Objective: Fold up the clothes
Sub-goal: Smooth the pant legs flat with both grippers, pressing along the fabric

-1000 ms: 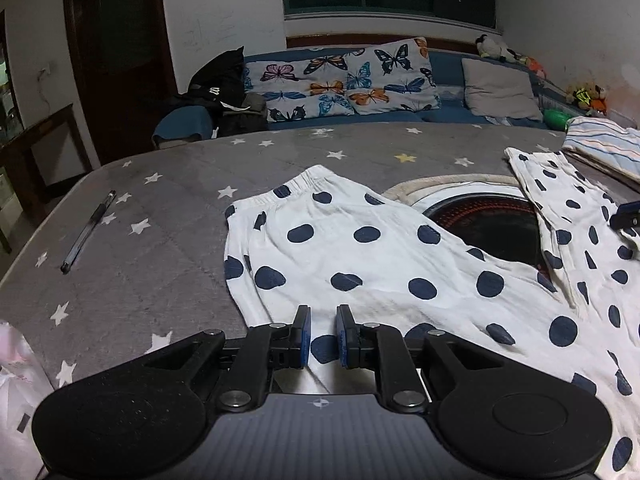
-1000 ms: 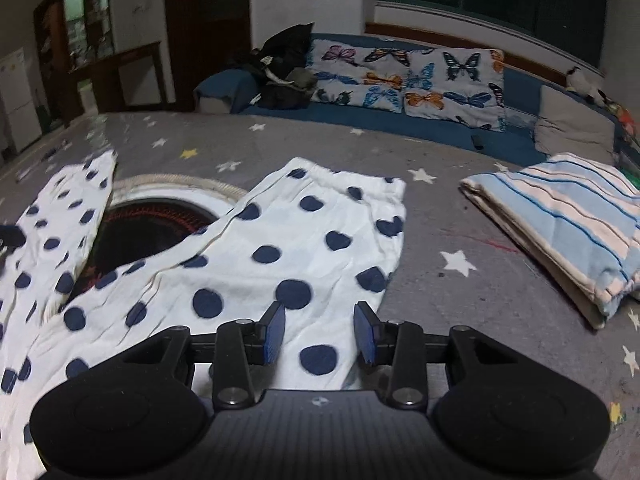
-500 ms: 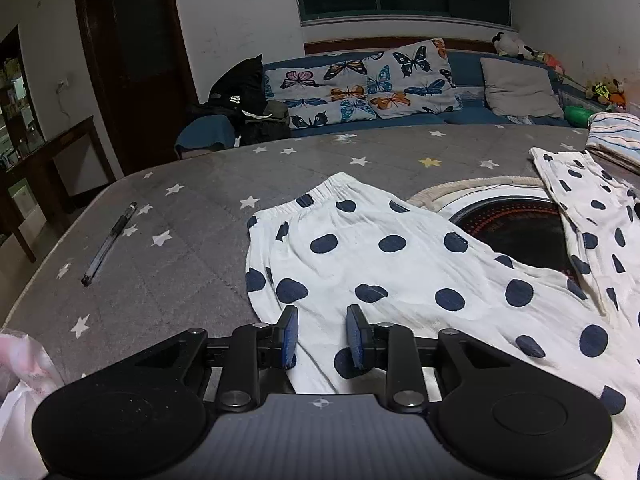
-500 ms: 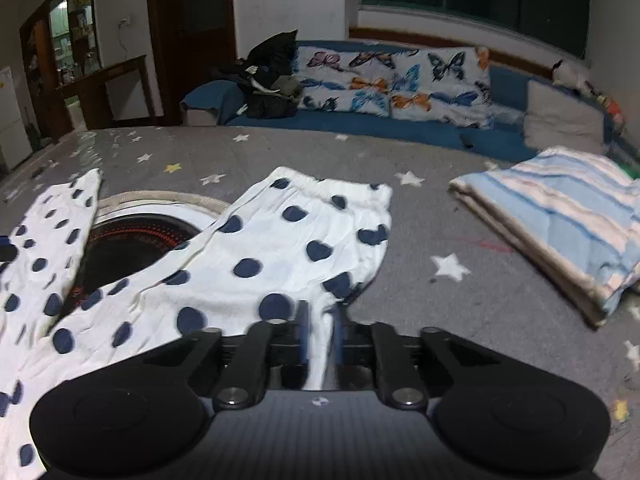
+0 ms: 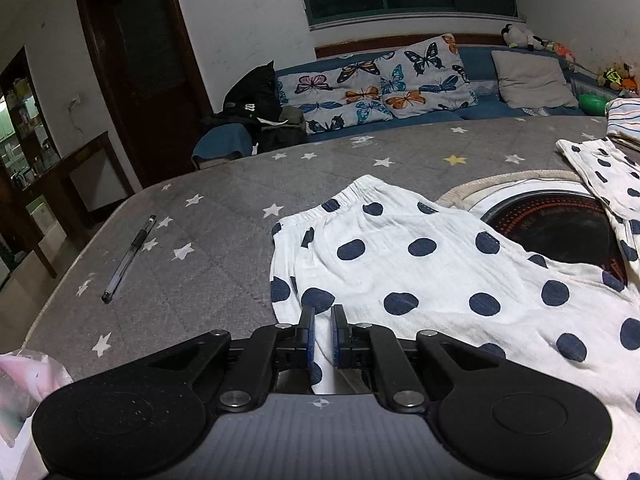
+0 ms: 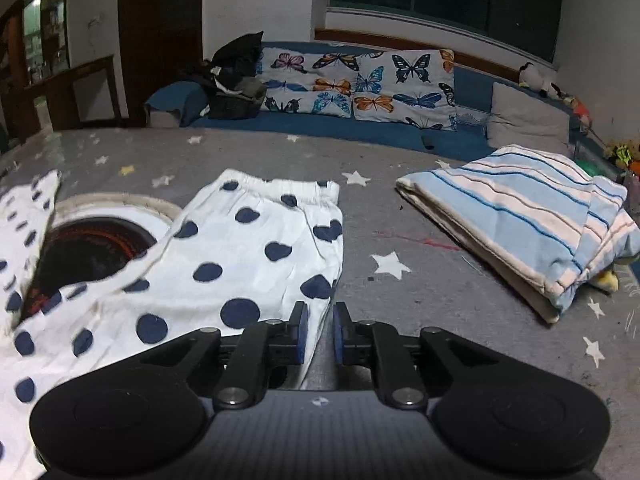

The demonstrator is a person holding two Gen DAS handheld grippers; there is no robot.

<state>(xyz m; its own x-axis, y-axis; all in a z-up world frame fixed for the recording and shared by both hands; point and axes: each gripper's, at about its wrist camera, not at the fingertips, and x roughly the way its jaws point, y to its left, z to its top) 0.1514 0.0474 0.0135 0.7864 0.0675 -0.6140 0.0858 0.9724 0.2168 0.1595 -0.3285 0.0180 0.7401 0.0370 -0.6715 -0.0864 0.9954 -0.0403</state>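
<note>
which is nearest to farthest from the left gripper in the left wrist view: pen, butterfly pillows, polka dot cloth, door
1. polka dot cloth, pinched between the left gripper fingers
2. pen, to the left on the grey cover
3. butterfly pillows, beyond the far edge, centre
4. door, far left, behind; close to the pillows, so that ranking is loose

no readable text; white marks on the black bag (image 5: pixel 256 98) are too blurred.
</note>
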